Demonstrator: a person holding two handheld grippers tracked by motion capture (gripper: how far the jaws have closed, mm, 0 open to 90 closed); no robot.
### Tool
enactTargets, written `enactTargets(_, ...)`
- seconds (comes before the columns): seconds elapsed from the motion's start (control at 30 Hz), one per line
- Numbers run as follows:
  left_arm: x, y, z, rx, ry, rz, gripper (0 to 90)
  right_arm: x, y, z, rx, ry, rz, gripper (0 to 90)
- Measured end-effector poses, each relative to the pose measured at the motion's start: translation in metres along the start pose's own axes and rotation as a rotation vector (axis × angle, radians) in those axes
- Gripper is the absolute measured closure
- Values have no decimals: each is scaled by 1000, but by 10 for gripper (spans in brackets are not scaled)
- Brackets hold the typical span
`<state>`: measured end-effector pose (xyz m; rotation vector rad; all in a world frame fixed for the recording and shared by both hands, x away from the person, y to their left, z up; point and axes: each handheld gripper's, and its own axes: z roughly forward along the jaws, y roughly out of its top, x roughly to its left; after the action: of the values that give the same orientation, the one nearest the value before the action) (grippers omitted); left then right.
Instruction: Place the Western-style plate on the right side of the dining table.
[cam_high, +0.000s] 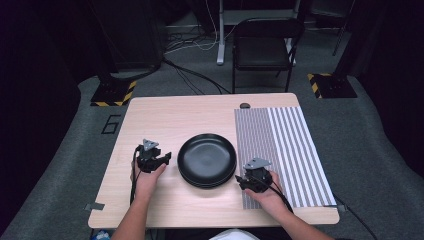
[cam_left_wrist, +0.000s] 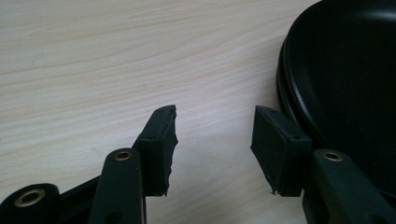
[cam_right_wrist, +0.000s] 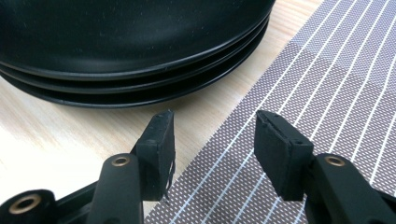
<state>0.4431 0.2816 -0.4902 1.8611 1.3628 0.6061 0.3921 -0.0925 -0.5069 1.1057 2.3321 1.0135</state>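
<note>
Stack of black plates (cam_high: 207, 160) sits at centre of the high view on the light wood table (cam_high: 165, 117), lying flat, open side up. Round, so no long axis and no pointing direction. Right gripper view shows 3 rims stacked (cam_right_wrist: 140, 70). No brand, label or print readable on the plates.

Left gripper (cam_high: 159, 160) is at the left of the stack in the high view, held in the left hand (cam_high: 146, 181), aimed toward the plate edge. In the left gripper view its fingers (cam_left_wrist: 159, 144) are spread with bare table between them, nothing pinched; the right-side finger is just beside the plate rim (cam_left_wrist: 299, 102), contact cannot be told.

Right gripper (cam_high: 246, 181) is at the lower right of the stack, held in the right hand (cam_high: 267, 196), over the left edge of the striped placemat (cam_high: 285, 150). Its fingers (cam_right_wrist: 156, 149) are spread, nothing between them but mat and table; stack rim is near, apart from the finger tips.

Placemat covers the right part of the table, stripes running toward the far edge, left half darker grey, right half lighter. A "6" outline (cam_high: 111, 124) is marked on the floor at left of the table. A folding chair (cam_high: 262, 47) stands beyond the table, top centre.
</note>
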Motion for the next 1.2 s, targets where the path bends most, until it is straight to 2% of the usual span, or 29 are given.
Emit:
enactTargets(0.17,-4,1,-4,11,-23,-46,524,-5,6,-6,1,6,12,475)
enactTargets(0.27,-4,2,-6,11,-41,-50,538,-9,11,-11,-6,3,8,479)
enactTargets(0.3,-4,2,-7,10,-43,-50,539,-9,12,-13,-3,-2,24,478)
enactTargets(0.33,-5,2,-7,8,-46,-51,540,-11,14,-14,-6,-6,6,478)
enactTargets(0.5,-7,3,-11,2,-71,-65,551,-15,19,-18,-13,-15,16,482)
enactTargets(0.7,-11,5,-13,4,-75,-58,567,-19,25,-16,-17,-13,28,517)
enactTargets(0.73,-13,5,-13,11,-80,-55,570,-20,27,-14,-4,25,48,536)
enactTargets(0.9,-15,6,-14,10,-102,-55,570,-22,30,-10,-12,36,49,567)
enactTargets(0.93,-16,6,-14,4,-101,-43,565,-23,31,-9,-21,42,53,578)
enactTargets(1.03,-16,6,-15,-16,-120,-45,544,-24,34,-7,-35,40,56,590)
enactTargets(1.07,-16,6,-15,-16,-120,-45,511,-25,35,-7,-39,42,60,605)
enactTargets(1.13,-17,9,-18,-40,-94,-25,497,-28,38,-6,-42,57,71,618)
enactTargets(1.2,-18,10,-19,-50,-90,-12,488,-29,40,-5,-44,54,80,627)
